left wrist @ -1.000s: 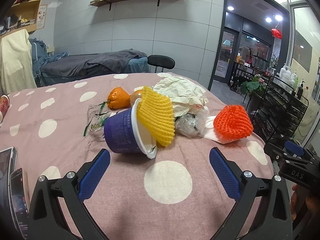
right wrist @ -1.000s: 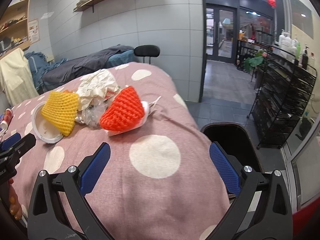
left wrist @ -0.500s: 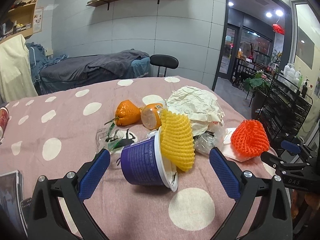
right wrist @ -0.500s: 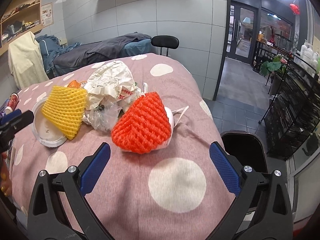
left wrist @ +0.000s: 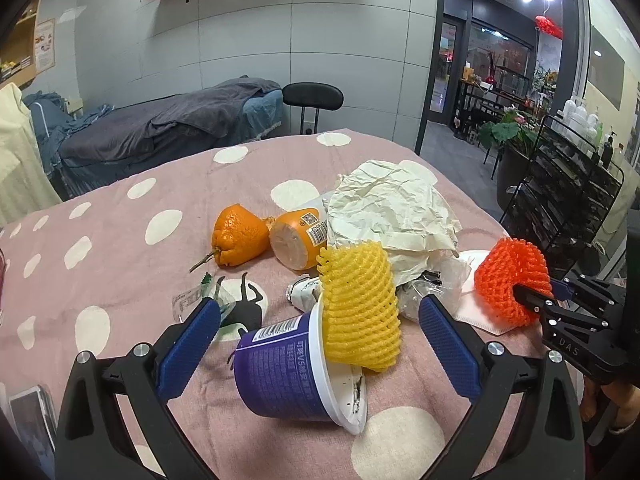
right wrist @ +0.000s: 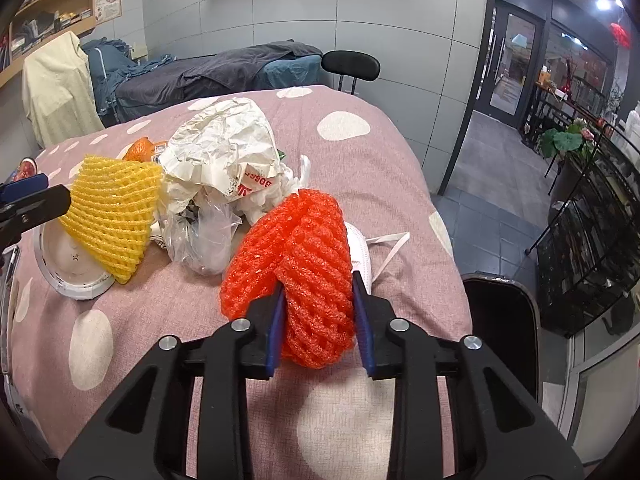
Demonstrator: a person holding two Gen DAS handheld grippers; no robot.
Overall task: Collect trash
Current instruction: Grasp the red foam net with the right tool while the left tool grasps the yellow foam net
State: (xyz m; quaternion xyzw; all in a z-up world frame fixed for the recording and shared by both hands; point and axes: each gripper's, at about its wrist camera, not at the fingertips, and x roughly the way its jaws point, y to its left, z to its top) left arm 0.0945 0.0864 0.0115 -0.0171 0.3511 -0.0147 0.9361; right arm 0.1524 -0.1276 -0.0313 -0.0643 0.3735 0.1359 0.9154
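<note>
A pile of trash lies on the pink dotted cover point(left wrist: 120, 280). My right gripper point(right wrist: 318, 288) is closing, and its blue pads squeeze the red foam net point(right wrist: 296, 248), which rests on a white face mask point(right wrist: 360, 248). In the left wrist view the same net point(left wrist: 508, 276) shows at the right with that gripper's tip on it. My left gripper point(left wrist: 320, 308) is open, its fingers either side of a tipped purple cup point(left wrist: 280, 372) with a yellow foam net point(left wrist: 360, 308) over its rim. Behind are crumpled white paper point(left wrist: 392, 212), an orange fruit point(left wrist: 236, 236) and an orange bottle point(left wrist: 296, 240).
A clear plastic bag point(right wrist: 204, 240) lies between the two nets. A black bin point(right wrist: 500, 320) stands on the floor past the cover's right edge, with a black wire rack point(right wrist: 592, 240) beyond. A clear wrapper point(left wrist: 192, 300) is by my left finger; a phone point(left wrist: 28, 400) lies lower left.
My right gripper moved forward onto the red foam net and its jaws came in from wide to squeeze it. My left gripper moved forward, so the purple cup now sits between its fingers.
</note>
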